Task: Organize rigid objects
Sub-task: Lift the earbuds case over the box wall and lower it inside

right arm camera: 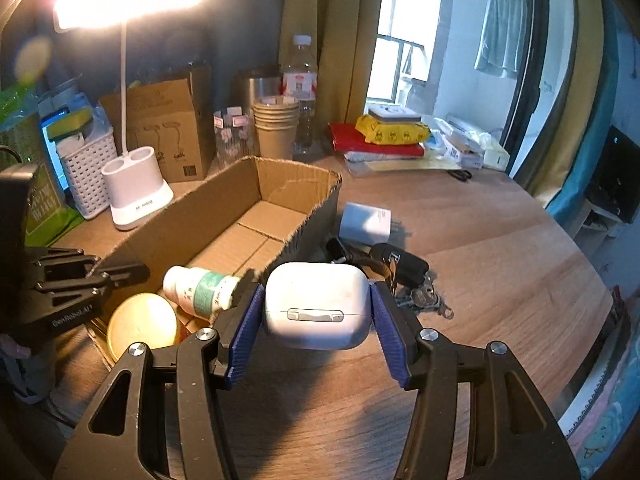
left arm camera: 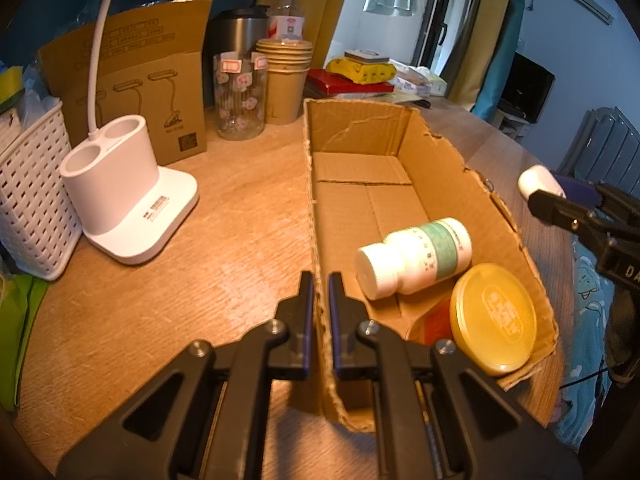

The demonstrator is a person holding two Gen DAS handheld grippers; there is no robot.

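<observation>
Right gripper [right arm camera: 317, 322] has its blue pads clamped on both sides of a white earbud case [right arm camera: 316, 306], held clear of the wooden table [right arm camera: 480, 280], just beside the cardboard box [right arm camera: 224, 216]. Left gripper [left arm camera: 320, 312] is pinched almost shut on the box's near wall (one finger inside, one outside). Box holds a white pill bottle [left arm camera: 416, 258] on its side, touching a yellow-lidded jar [left arm camera: 494, 318]. White charger [right arm camera: 366, 224] and keys [right arm camera: 404, 270] lie on the table near the box.
</observation>
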